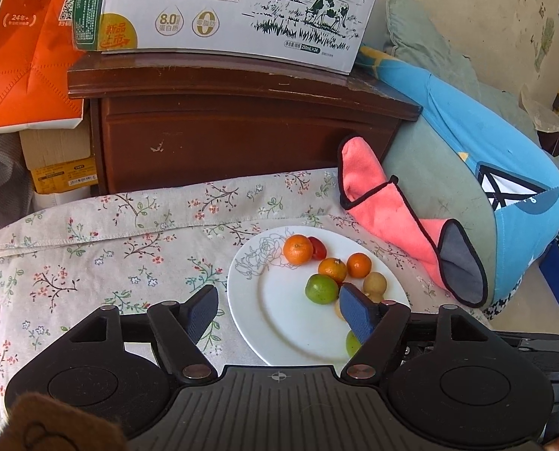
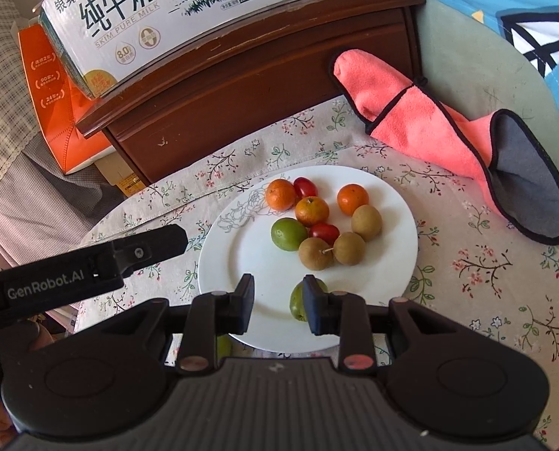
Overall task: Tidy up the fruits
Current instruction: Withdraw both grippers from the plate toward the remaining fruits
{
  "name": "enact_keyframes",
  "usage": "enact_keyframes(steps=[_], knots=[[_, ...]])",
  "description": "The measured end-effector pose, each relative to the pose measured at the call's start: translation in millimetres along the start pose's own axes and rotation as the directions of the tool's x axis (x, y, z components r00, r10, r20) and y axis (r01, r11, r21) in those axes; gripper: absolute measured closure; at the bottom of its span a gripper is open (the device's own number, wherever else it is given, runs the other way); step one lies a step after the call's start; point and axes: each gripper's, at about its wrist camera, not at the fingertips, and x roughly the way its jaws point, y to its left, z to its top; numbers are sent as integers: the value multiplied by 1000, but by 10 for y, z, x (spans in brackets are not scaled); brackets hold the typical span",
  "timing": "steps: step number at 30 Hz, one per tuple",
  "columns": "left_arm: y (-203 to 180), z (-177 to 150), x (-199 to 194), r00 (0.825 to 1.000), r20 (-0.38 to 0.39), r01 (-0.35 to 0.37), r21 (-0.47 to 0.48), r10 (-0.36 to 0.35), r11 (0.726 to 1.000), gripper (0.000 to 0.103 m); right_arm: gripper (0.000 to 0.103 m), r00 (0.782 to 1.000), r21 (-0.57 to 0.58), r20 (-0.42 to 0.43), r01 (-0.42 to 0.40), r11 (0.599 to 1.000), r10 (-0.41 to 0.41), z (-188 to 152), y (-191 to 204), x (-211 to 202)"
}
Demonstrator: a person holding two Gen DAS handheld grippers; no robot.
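A white plate (image 2: 242, 263) on the floral cloth holds three small oranges (image 2: 311, 210), two red cherry tomatoes (image 2: 305, 187), three brown longans (image 2: 315, 253) and a green fruit (image 2: 287, 233). A second green fruit (image 2: 296, 302) lies at the plate's near edge, beside my right gripper's right finger. My right gripper (image 2: 277, 302) is open over the plate's near rim. My left gripper (image 1: 279, 310) is open and empty above the plate's (image 1: 279, 323) left part. The oranges (image 1: 298, 250) and green fruit (image 1: 321, 288) show beyond it. My left gripper (image 2: 166, 242) shows at the left of the right wrist view.
A pink and grey cloth (image 2: 448, 127) lies right of the plate. A dark wooden cabinet (image 2: 260, 86) stands behind, with a milk carton box (image 2: 148, 11) on top. An orange box (image 1: 24, 49) leans at the left. A blue and green cushion (image 1: 486, 158) sits right.
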Motion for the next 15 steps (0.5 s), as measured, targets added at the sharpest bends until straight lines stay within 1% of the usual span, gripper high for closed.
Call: enact_keyframes(steps=[6, 11, 15], knots=[[76, -97, -98, 1000, -12, -1, 24, 2, 1000, 29, 73, 999, -29, -15, -34, 999, 34, -32, 81, -16], [141, -195, -186, 1000, -24, 4, 51, -3, 999, 28, 73, 997, -37, -51, -61, 997, 59, -98, 123, -9], [221, -324, -261, 999, -41, 18, 56, -15, 998, 28, 73, 994, -47, -79, -81, 996, 77, -165, 159, -11]])
